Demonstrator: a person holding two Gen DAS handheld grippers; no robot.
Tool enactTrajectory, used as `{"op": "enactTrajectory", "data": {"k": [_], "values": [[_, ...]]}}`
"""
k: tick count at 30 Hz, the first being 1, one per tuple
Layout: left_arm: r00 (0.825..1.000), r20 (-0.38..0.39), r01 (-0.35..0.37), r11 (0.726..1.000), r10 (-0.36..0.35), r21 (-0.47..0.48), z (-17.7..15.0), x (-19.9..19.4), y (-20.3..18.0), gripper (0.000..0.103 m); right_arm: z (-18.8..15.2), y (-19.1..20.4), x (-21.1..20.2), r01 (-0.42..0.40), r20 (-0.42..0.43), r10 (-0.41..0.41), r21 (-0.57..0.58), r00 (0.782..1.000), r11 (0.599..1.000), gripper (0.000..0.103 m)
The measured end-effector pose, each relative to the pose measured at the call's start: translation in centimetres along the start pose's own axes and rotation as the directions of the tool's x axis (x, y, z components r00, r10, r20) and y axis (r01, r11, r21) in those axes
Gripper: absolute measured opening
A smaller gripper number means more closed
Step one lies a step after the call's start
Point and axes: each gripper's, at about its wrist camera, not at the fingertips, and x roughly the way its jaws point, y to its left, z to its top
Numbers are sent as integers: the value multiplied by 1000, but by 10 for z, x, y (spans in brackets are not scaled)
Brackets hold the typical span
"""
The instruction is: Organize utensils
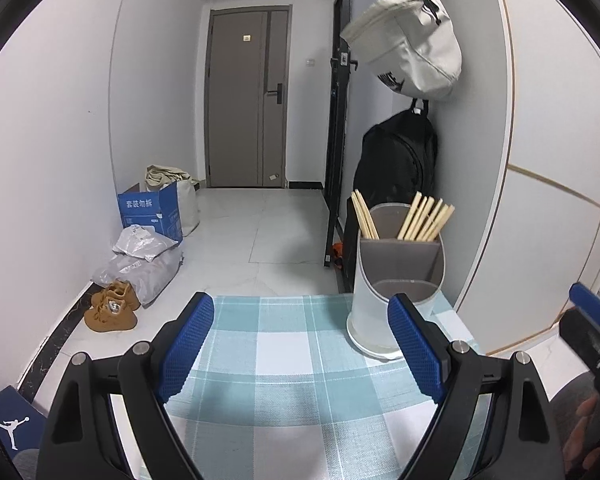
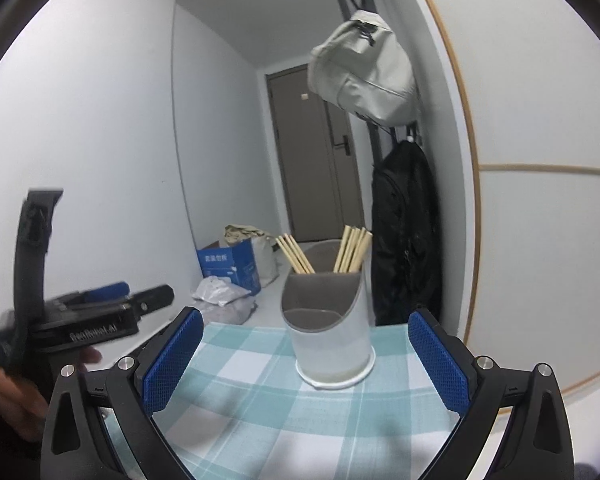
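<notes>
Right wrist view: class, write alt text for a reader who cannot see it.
An open right claw with blue pads faces a grey-and-white utensil holder standing on a teal checked tablecloth. Two bunches of wooden chopsticks lean apart in its rear compartments. The left claw shows blurred at the left; a white bag and black backpack hang behind.

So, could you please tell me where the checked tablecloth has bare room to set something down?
The checked tablecloth lies bare between the right gripper and the utensil holder, and left of the holder in front of the left gripper. The holder's back compartments are crowded with chopsticks; its front compartment looks empty.
</notes>
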Motion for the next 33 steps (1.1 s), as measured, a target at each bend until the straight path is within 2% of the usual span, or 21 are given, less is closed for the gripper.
{"op": "enactTrajectory", "data": {"k": [5, 22, 28, 33], "values": [[1000, -7, -9, 1000, 9, 9, -5, 4, -2, 86, -3, 0, 4, 22, -15, -22, 14, 1000, 1000, 103], [999, -23, -31, 999, 31, -8, -10, 13, 4, 86, -10, -3, 19, 21, -67, -19, 41, 998, 999, 103], [998, -57, -32, 999, 30, -18, -12, 19, 8, 86, -11, -2, 20, 17, -74, -14, 39, 997, 999, 103], [998, -39, -42, 999, 41, -25, -12, 17, 10, 86, -12, -1, 21, 18, -75, -15, 32, 997, 999, 103]]}}
